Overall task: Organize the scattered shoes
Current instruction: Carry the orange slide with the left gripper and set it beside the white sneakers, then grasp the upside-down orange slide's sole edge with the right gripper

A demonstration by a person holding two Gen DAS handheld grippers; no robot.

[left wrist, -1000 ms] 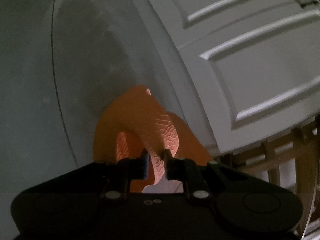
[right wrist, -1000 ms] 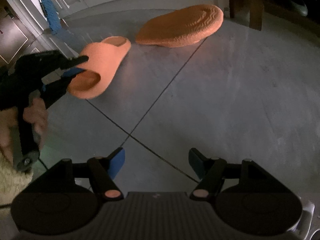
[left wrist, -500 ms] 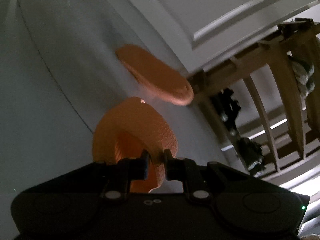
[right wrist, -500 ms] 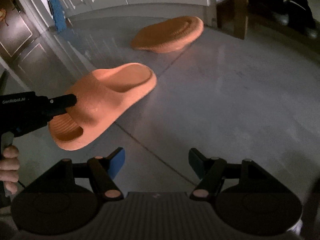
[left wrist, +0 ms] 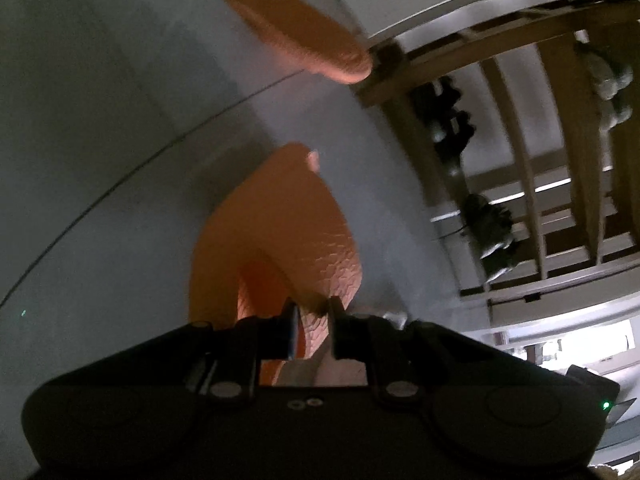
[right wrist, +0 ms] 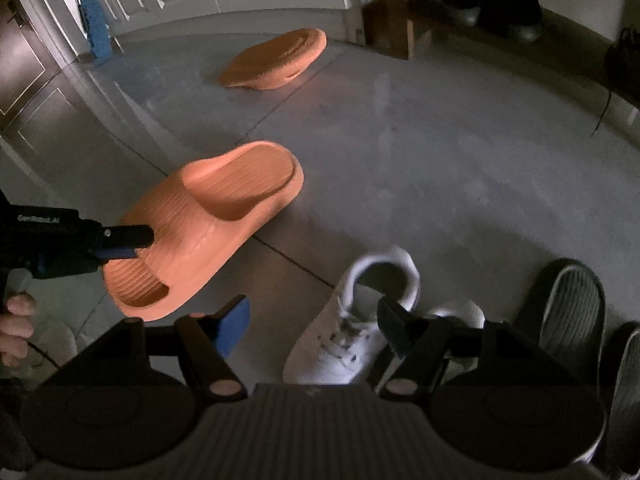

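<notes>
Left claw (left wrist: pixel 312 322) pinches orange slide (right wrist: pixel 208 224), apparently airborne; right claw (right wrist: pixel 312 320) gapes.

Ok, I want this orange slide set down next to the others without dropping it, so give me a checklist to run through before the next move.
1. Left gripper shut on the held orange slide at the strap edge: ok.
2. Hold secure: cannot tell; it pinches only a thin edge and the slide hangs out to one side.
3. Right gripper open and free: ok.
4. Second orange slide ready to pair: not ok; it lies sole-up near the wooden rack.
5. Landing spot beside the white sneaker: ok; bare floor shows there.
6. Dark slide clear of the held slide: ok.
</notes>
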